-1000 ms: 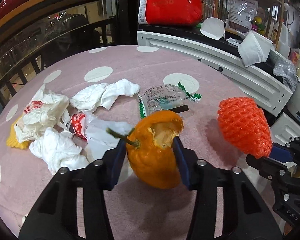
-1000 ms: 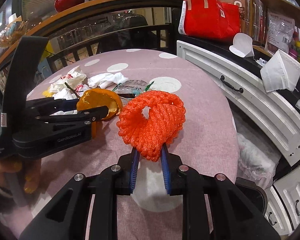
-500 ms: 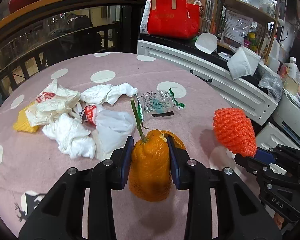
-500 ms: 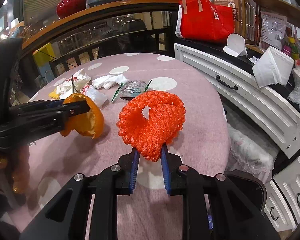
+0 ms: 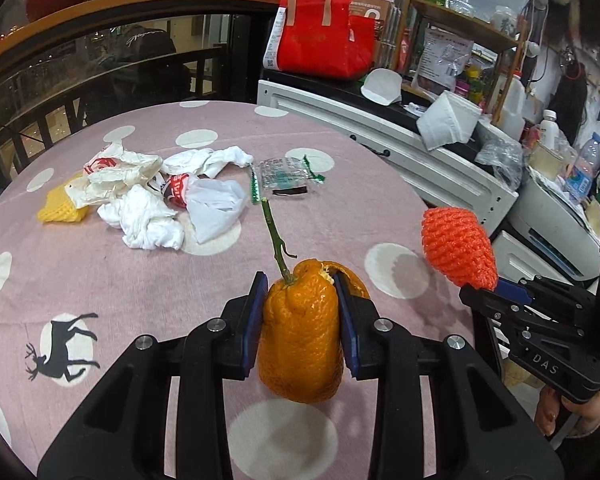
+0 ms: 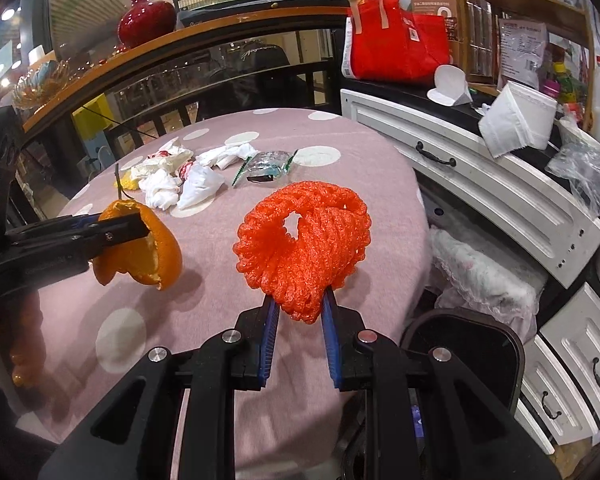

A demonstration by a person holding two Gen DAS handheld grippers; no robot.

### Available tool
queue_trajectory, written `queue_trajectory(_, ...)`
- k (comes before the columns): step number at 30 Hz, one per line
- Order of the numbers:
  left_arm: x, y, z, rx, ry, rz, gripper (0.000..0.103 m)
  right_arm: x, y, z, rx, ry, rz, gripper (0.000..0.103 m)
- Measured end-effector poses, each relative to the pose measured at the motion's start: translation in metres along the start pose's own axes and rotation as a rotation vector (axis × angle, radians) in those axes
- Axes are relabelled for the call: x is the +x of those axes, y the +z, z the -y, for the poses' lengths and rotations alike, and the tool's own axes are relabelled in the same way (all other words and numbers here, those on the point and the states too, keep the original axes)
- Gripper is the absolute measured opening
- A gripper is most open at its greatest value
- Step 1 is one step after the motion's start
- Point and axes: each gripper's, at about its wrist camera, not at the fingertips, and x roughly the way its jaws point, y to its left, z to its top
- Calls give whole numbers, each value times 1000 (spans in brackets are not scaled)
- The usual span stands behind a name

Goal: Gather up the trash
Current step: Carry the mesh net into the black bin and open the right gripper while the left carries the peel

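The round table (image 5: pixel 100 280), under a pink cloth with white dots and a black deer print, is the biggest thing in view. Off its far right edge runs a white cabinet (image 5: pixel 420 152) with dark drawer handles, and on that cabinet's top stands a red tote bag (image 5: pixel 324 44) whose lettering is too faint to read. Off the table's near right edge, low down, a dark bin (image 6: pixel 464 340) shows its rim.

Toward the table's far left side lies a heap of trash: crumpled white tissues (image 5: pixel 148 220), a white plastic bag with red print (image 5: pixel 116 172) that cannot be read, a yellow foam net (image 5: pixel 58 210), and a clear wrapper with green edges (image 5: pixel 286 172).

Above the table's near edge the left gripper (image 5: pixel 300 312) is clenched on an orange peel (image 5: pixel 300 336), its blue pads pressing both sides; a green stem stands up from the peel. From the right wrist the peel is seen to be hollow and clear of the cloth.

Above the table's right edge the right gripper (image 6: pixel 298 312) grasps the lower tip of an orange-red foam fruit net (image 6: pixel 304 236), which flares open above the fingers. The gripper body carries the letters "DAS" in the left wrist view.
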Motion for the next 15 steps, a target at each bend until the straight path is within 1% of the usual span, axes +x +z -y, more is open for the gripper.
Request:
queue_trajectory(5,-15,-10,18,26,-33,12,34,-17,-18,13,39,-19,-4,21)
queue_trajectory(9,-26,-17,36,29,-89,11,34,-29,-30,22,72,-41,1,21)
queue_trajectory(15,-37,-26,73,83,-160,13,34,-43,-45,40,122,-76,1,21)
